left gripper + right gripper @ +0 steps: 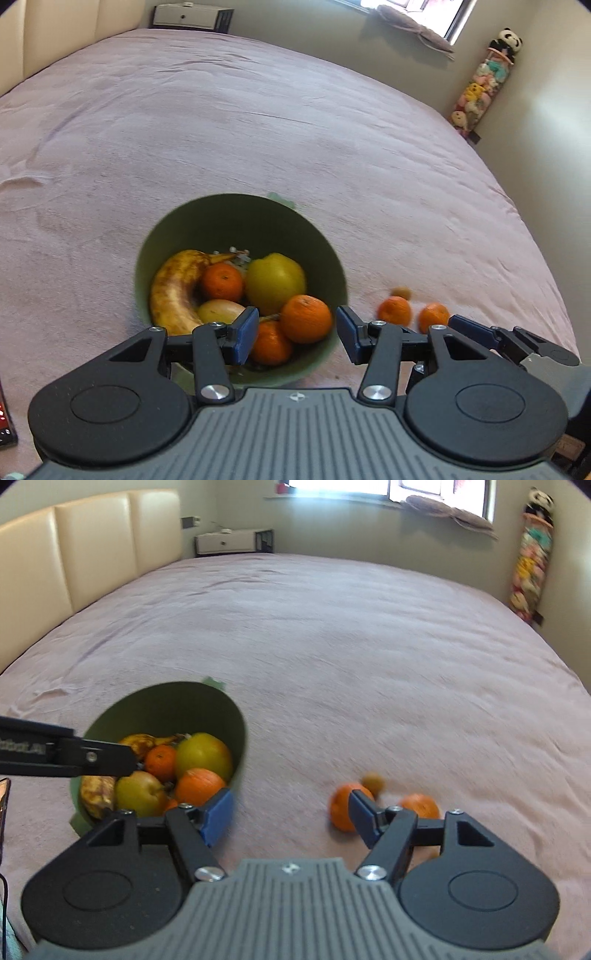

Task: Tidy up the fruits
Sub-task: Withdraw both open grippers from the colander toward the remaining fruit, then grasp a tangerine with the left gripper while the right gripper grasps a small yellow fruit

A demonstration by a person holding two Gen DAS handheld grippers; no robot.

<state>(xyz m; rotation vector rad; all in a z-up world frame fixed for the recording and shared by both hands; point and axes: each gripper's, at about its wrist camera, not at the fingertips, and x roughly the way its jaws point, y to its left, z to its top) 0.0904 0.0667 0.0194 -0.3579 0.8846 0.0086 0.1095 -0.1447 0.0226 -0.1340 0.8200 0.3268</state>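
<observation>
Pink bedspread [332, 646] covers a wide bed, with a cream headboard [92, 542] at the far left and a window behind. On it sits a green bowl [236, 218] holding a banana [173, 291], a yellow apple [275, 280], a paler apple [219, 310] and 3 oranges, the nearest orange [306, 317] lying by the near rim.

2 loose oranges remain on the spread to the right of the bowl, well apart from it: orange A [343, 808] and orange B [421, 805], with a small brown fruit [373, 781] just behind them, too blurred to name.

Left gripper [295, 332] hangs over the bowl's near rim, jaws spread, nothing between the pads; the nearest orange shows in the gap but I judge it to lie in the bowl below, untouched. Right gripper [291, 816] is also spread and empty, only bare spread between its fingers.

What the next pick turns on: the loose oranges lie ahead and to the right of the right gripper, orange A partly hidden behind its right finger [364, 816]. The right hand is clearly nearer. It would need to shift right so orange A sits between the pads. Being round, the orange has no long axis to line up with, though it may roll on the soft cloth
</observation>
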